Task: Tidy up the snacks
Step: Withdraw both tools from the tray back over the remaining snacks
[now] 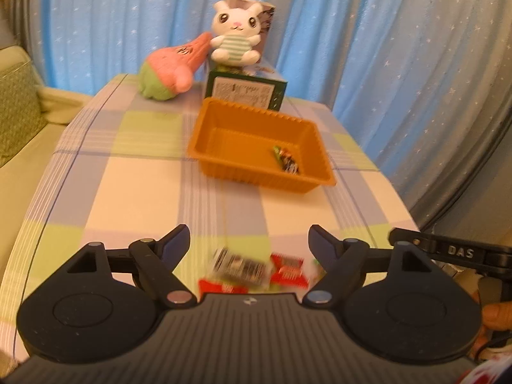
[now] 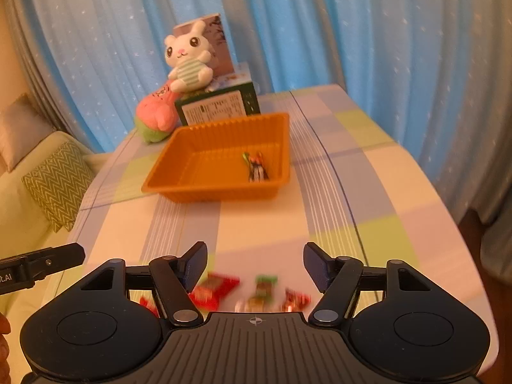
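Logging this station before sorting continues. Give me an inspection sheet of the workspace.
Surface: table under a checked cloth, pastel squares.
Job's things: orange tray mid-table, a few wrapped snacks in its right part; loose red and green snack packets on the cloth at the near edge, blurred.
Clutter: bunny plush on a green box behind the tray; pink starfish plush lying to its left.
Grippers: left gripper and right gripper both open and empty, over the loose packets.
Cables: nothing seen.
Surroundings: blue starred curtain behind; pale sofa with zigzag cushion to the left.
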